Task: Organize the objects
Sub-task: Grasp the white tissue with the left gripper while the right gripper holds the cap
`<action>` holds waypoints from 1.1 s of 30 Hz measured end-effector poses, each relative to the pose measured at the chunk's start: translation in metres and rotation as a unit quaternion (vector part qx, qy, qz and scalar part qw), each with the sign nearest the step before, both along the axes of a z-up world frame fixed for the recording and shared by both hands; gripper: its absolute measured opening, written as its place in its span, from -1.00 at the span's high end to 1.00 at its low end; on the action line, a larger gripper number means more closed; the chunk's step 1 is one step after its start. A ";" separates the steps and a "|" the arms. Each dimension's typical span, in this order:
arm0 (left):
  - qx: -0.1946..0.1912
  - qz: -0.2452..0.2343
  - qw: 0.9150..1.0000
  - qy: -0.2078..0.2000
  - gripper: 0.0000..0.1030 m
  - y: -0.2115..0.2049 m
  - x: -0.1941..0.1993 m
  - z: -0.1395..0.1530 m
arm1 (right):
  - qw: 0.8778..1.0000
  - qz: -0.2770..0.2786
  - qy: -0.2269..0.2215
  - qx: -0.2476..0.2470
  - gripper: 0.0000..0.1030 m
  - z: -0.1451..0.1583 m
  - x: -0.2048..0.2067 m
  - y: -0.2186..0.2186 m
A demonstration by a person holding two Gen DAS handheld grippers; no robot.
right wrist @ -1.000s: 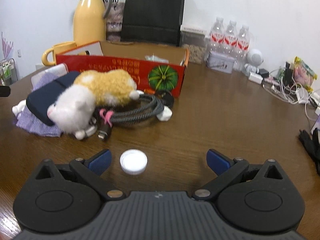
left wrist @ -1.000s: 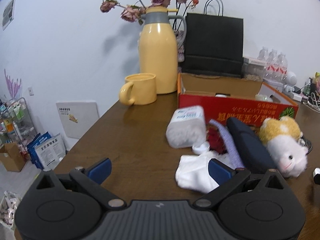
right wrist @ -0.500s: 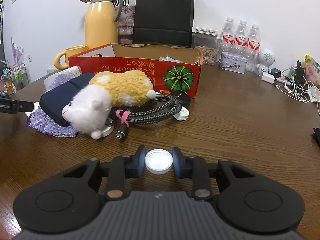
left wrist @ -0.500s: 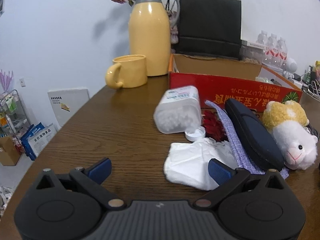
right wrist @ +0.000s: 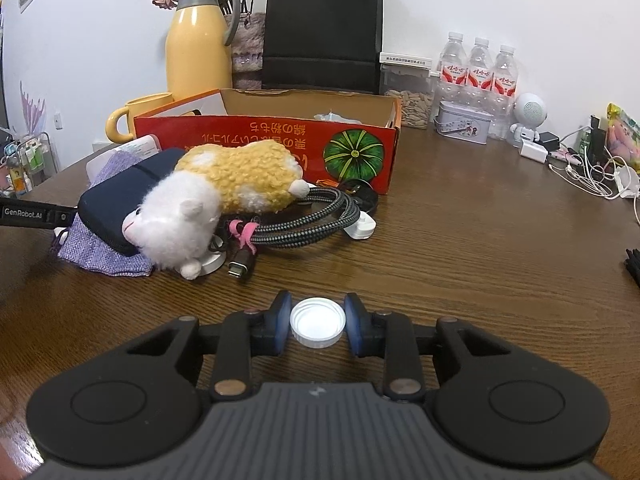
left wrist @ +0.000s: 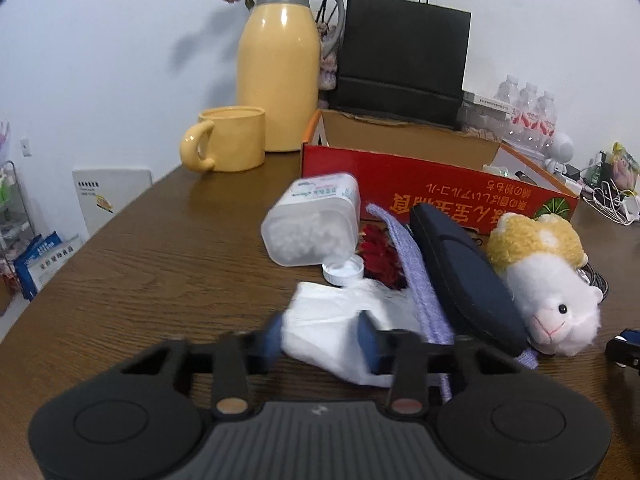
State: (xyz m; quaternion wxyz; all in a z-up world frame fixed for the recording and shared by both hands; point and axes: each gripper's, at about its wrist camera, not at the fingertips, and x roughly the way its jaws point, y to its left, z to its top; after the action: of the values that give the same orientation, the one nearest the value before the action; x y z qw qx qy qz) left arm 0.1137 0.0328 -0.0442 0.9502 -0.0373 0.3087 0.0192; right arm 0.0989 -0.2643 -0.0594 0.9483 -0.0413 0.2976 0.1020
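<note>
A lived-in home room: wooden table (right wrist: pixel 480 240) crowded with thermos jug (left wrist: pixel 280 68), plush toy (right wrist: pixel 224 196), water bottles (right wrist: pixel 478 68).

My left gripper (left wrist: pixel 320 334) has bare table (left wrist: pixel 168 248) toward the left edge. Ahead, the cotton-swab jar (left wrist: pixel 310 224), loose cap (left wrist: pixel 343 271) and dark case (left wrist: pixel 464 272) crowd the way to the red box (left wrist: pixel 432 188). My right gripper (right wrist: pixel 318 322) faces the plush toy (right wrist: pixel 216 200) and coiled cable (right wrist: pixel 304 220); open wood runs toward the right edge, up to the tangled chargers (right wrist: pixel 592 172).
</note>
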 end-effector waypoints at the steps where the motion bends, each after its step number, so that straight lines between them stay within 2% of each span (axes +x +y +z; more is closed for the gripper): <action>1: -0.003 0.002 1.000 -0.001 0.68 0.001 -0.002 0.000 | 1.000 0.000 0.000 0.000 0.44 0.000 0.000 0.000; 2: -0.006 0.002 1.000 -0.003 0.79 0.003 -0.003 0.001 | 1.000 0.000 0.000 0.000 0.44 0.000 0.000 0.000; 5: -0.009 0.006 1.000 -0.008 0.84 0.009 -0.009 0.002 | 1.000 0.000 0.000 0.000 0.44 0.000 0.000 0.000; 8: 0.009 0.014 1.000 -0.014 0.86 0.014 -0.017 0.004 | 1.000 0.000 0.000 -0.001 0.44 0.000 0.000 0.001; 15: 0.022 0.047 0.998 -0.018 0.86 0.039 -0.036 0.010 | 1.000 -0.002 -0.001 -0.002 0.44 0.000 -0.001 0.001; 21: 0.037 0.060 0.997 -0.007 0.80 0.047 -0.037 0.008 | 1.000 -0.003 -0.002 -0.002 0.44 0.000 -0.001 0.001; 22: 0.041 0.060 0.997 -0.004 0.66 0.046 -0.037 0.007 | 1.000 -0.003 -0.002 -0.003 0.44 0.000 -0.001 0.001; 23: 0.042 0.058 0.997 -0.002 0.28 0.045 -0.036 0.007 | 1.000 -0.003 -0.002 -0.002 0.44 0.000 -0.001 0.001; 24: 0.042 0.056 0.998 -0.003 0.03 0.044 -0.036 0.008 | 1.000 -0.003 -0.002 -0.002 0.44 0.000 -0.001 0.001; 26: 0.043 0.047 0.998 -0.010 -0.79 0.040 -0.036 0.010 | 1.000 -0.003 -0.002 -0.002 0.44 0.000 -0.001 0.001; 28: 0.047 0.036 0.998 -0.014 -1.00 0.035 -0.038 0.013 | 1.000 -0.004 -0.002 0.000 0.44 0.000 -0.001 0.000; 33: 0.046 0.024 0.999 0.010 -1.00 0.027 -0.031 0.015 | 1.000 -0.005 -0.002 0.003 0.44 0.000 -0.001 0.000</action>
State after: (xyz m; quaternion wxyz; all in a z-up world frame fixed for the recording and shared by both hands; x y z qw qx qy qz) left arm 0.0828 0.0599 -0.0291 0.9470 -0.0006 0.3161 0.0571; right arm 0.0978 -0.2638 -0.0599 0.9495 -0.0374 0.2957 0.0978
